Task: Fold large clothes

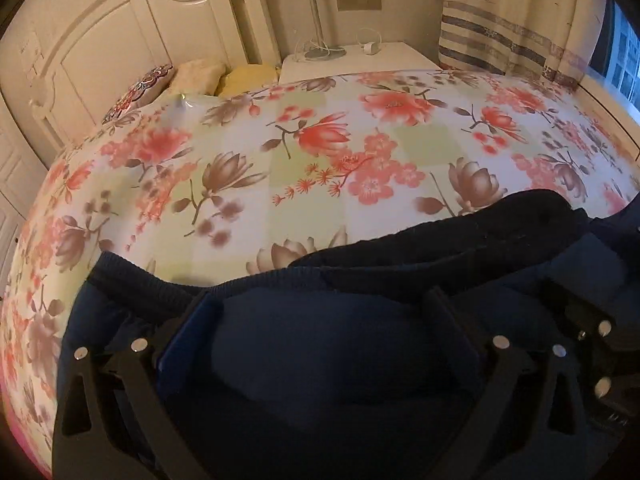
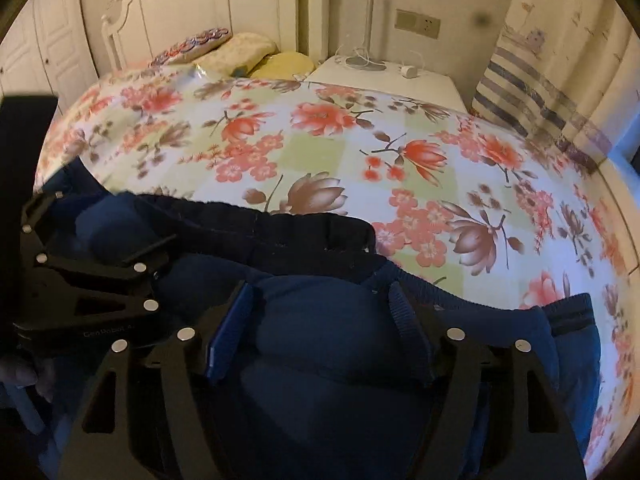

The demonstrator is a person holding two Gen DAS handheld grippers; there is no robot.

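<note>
A dark blue garment (image 1: pixel 344 344) lies bunched at the near edge of the bed (image 1: pixel 304 200), on a floral cover in pink, brown and pale green. Its ribbed hem (image 2: pixel 280 228) runs across the top of the heap, and a ribbed cuff (image 2: pixel 572 314) shows at the right end in the right wrist view.

The left tool (image 1: pixel 320 312) points down over the garment with its fingers spread wide apart; blue cloth bulges up between them, but the pads do not press on it. The right tool (image 2: pixel 320 312) also stands with its fingers apart, less widely, over a mound of the same cloth; its pads sit beside the mound, and no pinch on the fabric can be seen. In the right wrist view the left tool appears just to the left, close alongside.

No container holds anything here. At the head of the bed, pillows (image 2: pixel 248 50) lie against a white headboard (image 2: pixel 224 4). Beside the bed a white nightstand (image 2: pixel 384 80) carries a lamp base (image 2: pixel 366 60) and a small white charger (image 2: pixel 410 71) with its cord. A striped curtain (image 2: pixel 532 96) hangs at the right.
</note>
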